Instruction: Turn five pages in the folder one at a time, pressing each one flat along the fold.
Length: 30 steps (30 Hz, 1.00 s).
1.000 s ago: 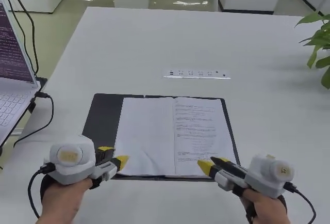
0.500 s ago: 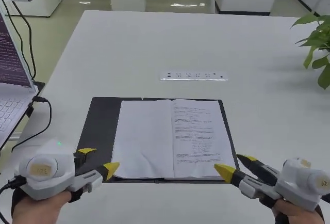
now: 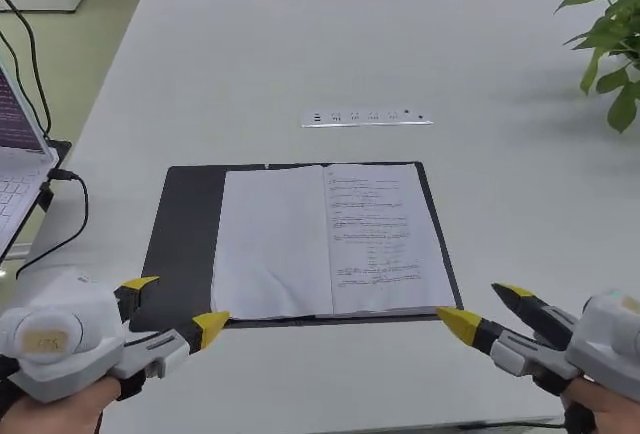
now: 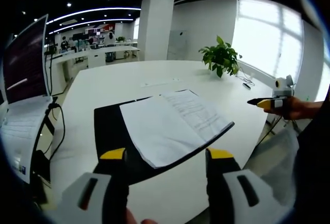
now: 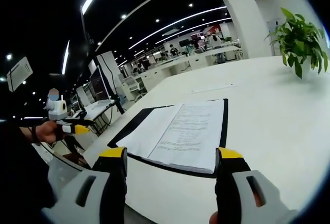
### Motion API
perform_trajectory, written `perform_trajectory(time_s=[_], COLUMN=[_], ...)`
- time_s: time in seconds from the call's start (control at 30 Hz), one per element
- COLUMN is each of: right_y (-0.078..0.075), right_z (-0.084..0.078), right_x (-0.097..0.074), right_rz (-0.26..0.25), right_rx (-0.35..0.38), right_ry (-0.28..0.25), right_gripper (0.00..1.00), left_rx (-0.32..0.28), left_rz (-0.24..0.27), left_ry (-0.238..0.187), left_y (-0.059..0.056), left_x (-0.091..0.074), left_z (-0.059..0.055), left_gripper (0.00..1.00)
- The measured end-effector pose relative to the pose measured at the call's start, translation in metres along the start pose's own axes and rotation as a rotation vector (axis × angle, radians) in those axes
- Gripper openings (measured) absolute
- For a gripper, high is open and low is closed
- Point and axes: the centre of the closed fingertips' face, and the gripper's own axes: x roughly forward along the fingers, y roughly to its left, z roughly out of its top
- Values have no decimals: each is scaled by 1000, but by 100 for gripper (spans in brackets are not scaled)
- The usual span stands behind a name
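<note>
Beyond and to the left of the left gripper (image 3: 175, 304), an open laptop (image 3: 12, 144); jaws spread wide with nothing between them, yellow tips just short of the near left corner of the black folder (image 3: 180, 244). Ahead of and between both tools, lying open and flat on the white table (image 3: 300, 44), blank page (image 3: 270, 244) left of the fold, printed page (image 3: 385, 239) right of it, power strip (image 3: 367, 117) farther on. Right gripper (image 3: 487, 308) likewise wide open and empty, tips just off the near right corner, potted plant (image 3: 610, 34) far ahead to its right.
</note>
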Motion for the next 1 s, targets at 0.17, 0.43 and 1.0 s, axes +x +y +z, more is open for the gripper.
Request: perform_trajectory(time_s=[0.17, 0.43, 1.0], right_y=[-2, 2, -10], right_z=[-15, -20, -33], right_x=[0, -4, -22], right_rz=[2, -2, -12], right_rx=[-20, 0, 46], right_ry=[62, 69, 60], right_gripper=[70, 70, 69], left_rx=[-7, 5, 66], left_rz=[-2, -43, -170], left_ry=[7, 21, 63], left_y=[-2, -23, -86], left_x=[4, 18, 60], left_z=[-1, 1, 10], left_gripper=[61, 61, 60])
